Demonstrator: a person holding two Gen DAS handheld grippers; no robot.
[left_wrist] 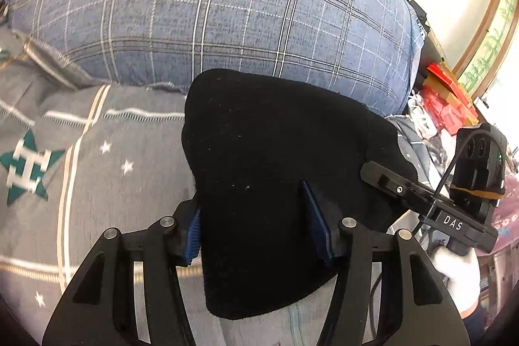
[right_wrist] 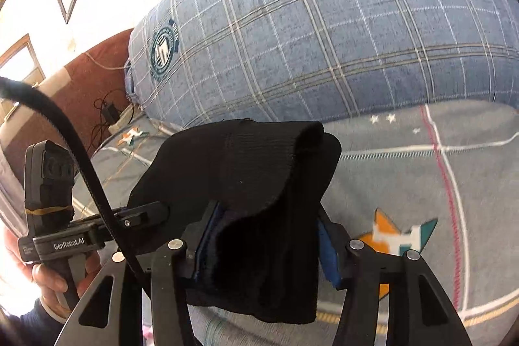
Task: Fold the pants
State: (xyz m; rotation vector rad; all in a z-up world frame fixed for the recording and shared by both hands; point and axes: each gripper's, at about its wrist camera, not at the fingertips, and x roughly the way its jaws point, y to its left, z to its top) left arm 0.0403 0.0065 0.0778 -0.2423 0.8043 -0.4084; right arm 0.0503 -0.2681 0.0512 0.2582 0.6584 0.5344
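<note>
Both grippers' fingers, left (left_wrist: 259,222) and right (right_wrist: 264,244), clench thick, fuzzy black pants (left_wrist: 275,151).

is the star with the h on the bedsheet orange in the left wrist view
No, the star on the grey bedsheet left of the black pants is teal green.

The black pants (left_wrist: 275,171) are bunching up so thick that they're hiding most of the blue pads (left_wrist: 316,222) on the left gripper (left_wrist: 259,226), and how many layers are stacked in there is anyone's guess. Same on the right gripper (right_wrist: 262,239): cloth is covering its fingertips. The bedsheet (left_wrist: 81,151) is smearing with blur. The plaid quilt (right_wrist: 324,38) is getting cut off at the frame edge, and the red boxes (left_wrist: 447,99) are too tiny to read.
</note>
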